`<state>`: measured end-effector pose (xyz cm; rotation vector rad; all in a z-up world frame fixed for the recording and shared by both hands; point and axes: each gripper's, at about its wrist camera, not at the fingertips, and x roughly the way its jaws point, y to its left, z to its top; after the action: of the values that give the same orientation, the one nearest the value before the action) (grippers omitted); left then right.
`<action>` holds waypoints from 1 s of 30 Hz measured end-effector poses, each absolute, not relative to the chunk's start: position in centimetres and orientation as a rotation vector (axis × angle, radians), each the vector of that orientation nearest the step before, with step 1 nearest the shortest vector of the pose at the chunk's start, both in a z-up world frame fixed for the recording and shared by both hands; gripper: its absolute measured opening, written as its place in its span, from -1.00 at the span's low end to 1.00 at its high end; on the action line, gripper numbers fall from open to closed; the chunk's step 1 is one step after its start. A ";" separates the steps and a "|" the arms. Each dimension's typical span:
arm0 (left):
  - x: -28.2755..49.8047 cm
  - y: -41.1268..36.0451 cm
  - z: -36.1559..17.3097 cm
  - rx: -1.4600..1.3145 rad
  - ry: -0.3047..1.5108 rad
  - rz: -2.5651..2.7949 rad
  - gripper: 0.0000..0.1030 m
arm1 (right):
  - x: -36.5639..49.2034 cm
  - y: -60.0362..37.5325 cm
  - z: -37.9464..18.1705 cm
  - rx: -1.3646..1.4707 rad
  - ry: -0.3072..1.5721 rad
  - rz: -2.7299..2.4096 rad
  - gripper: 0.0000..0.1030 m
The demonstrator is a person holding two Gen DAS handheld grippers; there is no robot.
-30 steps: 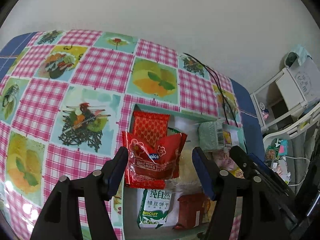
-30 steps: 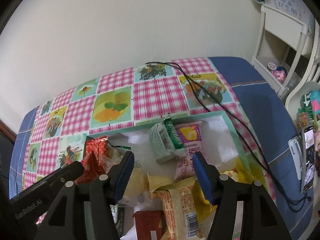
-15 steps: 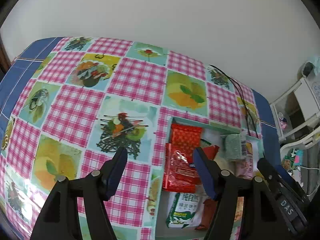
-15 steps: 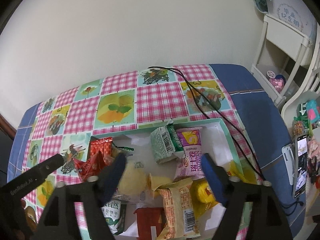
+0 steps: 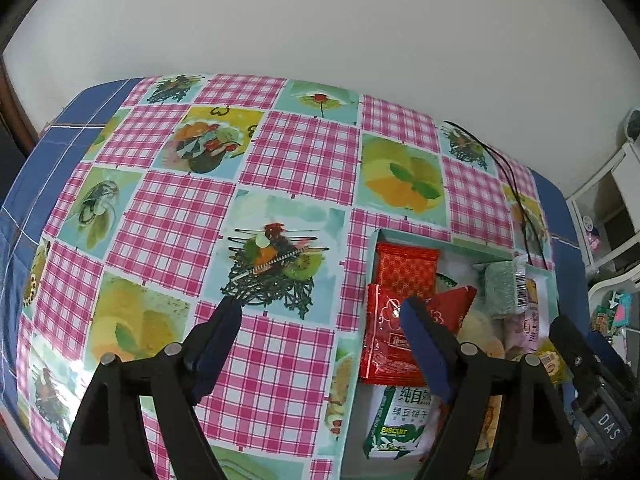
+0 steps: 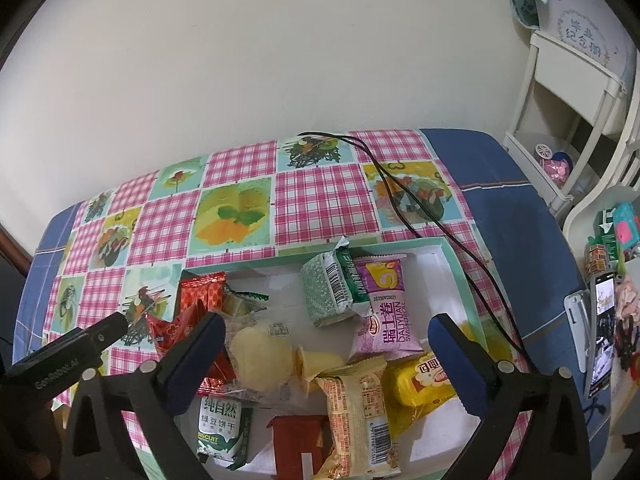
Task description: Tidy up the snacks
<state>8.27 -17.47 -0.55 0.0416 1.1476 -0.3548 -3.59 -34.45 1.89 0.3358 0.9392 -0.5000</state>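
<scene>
The left gripper (image 5: 320, 316) hung spread and empty over the tablecloth (image 5: 180, 216), left of the tray (image 6: 460, 276). The right gripper (image 6: 326, 336), likewise spread and empty, stood nearer the snack packets (image 6: 360, 396), heaped lengthwise toward the tray's near edge.

Light: even, soft, indoor.
Glare: faint sheen seen on the cloth (image 5: 76, 364).
Edges: bent, darkly vignetted.
Focus: sharp.
</scene>
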 end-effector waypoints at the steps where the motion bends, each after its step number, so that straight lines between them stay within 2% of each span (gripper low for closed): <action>1: 8.3 -17.5 -0.6 0.052 1.146 -0.350 0.66 | -3.6 -34.4 1.9 0.336 0.939 -0.500 1.00; 5: 8.0 -17.7 -0.7 0.109 1.101 -0.341 0.75 | -3.6 -34.3 1.8 0.326 0.939 -0.496 1.00; 7: 7.9 -17.8 -0.6 0.139 1.076 -0.329 0.90 | -3.5 -34.1 1.8 0.317 0.942 -0.496 1.00; 9: 7.9 -17.8 -0.4 0.158 1.051 -0.322 0.96 | -3.6 -34.0 1.7 0.315 0.945 -0.496 1.00; 30: 6.6 -17.1 -0.4 0.327 1.049 -0.120 0.95 | -3.9 -32.7 1.5 0.304 0.984 -0.495 1.00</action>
<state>6.61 -17.10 -0.36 0.3267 1.0493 -0.1204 -3.86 -32.74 1.54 0.3044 0.9836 -0.4951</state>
